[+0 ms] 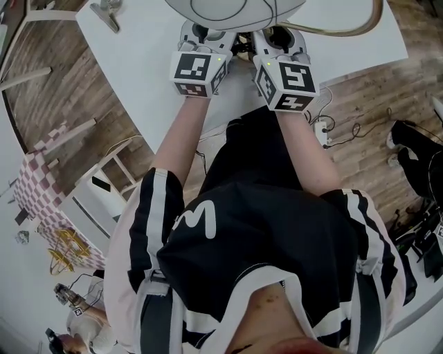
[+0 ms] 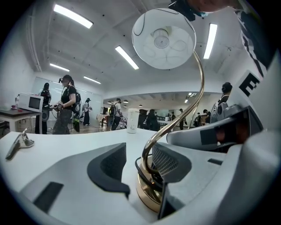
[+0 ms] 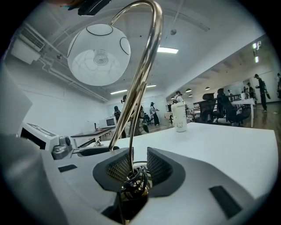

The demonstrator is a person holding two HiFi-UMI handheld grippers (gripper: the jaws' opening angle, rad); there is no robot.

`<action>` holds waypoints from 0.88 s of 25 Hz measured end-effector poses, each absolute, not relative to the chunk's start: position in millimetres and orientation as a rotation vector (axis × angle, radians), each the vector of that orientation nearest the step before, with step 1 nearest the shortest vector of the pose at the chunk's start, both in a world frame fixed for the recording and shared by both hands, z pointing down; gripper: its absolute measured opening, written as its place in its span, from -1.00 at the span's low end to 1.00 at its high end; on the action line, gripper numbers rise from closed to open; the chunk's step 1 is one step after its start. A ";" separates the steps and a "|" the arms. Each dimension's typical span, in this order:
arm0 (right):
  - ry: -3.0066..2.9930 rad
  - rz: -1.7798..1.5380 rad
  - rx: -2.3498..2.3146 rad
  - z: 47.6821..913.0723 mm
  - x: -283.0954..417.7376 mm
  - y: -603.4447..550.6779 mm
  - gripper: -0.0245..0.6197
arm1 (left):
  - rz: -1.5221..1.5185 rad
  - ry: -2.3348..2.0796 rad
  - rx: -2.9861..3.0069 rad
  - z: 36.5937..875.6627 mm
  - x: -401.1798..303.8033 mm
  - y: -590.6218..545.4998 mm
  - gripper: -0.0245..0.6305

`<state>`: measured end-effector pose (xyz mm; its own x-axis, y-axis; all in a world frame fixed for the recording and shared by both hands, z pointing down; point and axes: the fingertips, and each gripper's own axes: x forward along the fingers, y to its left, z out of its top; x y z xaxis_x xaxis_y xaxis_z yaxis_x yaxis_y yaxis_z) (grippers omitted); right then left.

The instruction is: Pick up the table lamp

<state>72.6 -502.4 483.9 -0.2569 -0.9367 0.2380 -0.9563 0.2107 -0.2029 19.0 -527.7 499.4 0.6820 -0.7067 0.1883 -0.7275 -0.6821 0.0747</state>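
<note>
The table lamp has a white globe shade, a curved gold stem and a round gold base. It stands on the white table right in front of me. My right gripper is at the foot of the stem, its jaws shut on the stem with the coiled black cable between them. My left gripper comes in from the other side. Its jaws stand apart around the stem's lower loop, which lies against the right pad.
A white cup stands farther out on the table. A metal clamp lies to the left. A power strip with cables lies on the wooden floor at right, a white shelf at left. People stand far off.
</note>
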 end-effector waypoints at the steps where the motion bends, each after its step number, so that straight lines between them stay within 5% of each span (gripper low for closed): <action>1: -2.393 0.472 1.879 483.7 72.8 -502.4 -0.61 | 0.218 -1.179 2.747 500.2 18.9 -528.5 -0.38; 7: -2.410 0.379 1.846 480.6 69.4 -501.3 -0.70 | 0.190 -1.145 2.735 502.3 21.8 -529.6 -0.39; 10: -2.417 0.330 1.818 478.9 65.7 -499.6 -0.77 | 0.162 -1.075 2.759 499.7 28.7 -523.7 -0.75; 22: -2.468 0.087 1.767 459.9 60.2 -496.3 -0.88 | 0.156 -1.095 2.757 499.4 29.4 -522.2 -0.77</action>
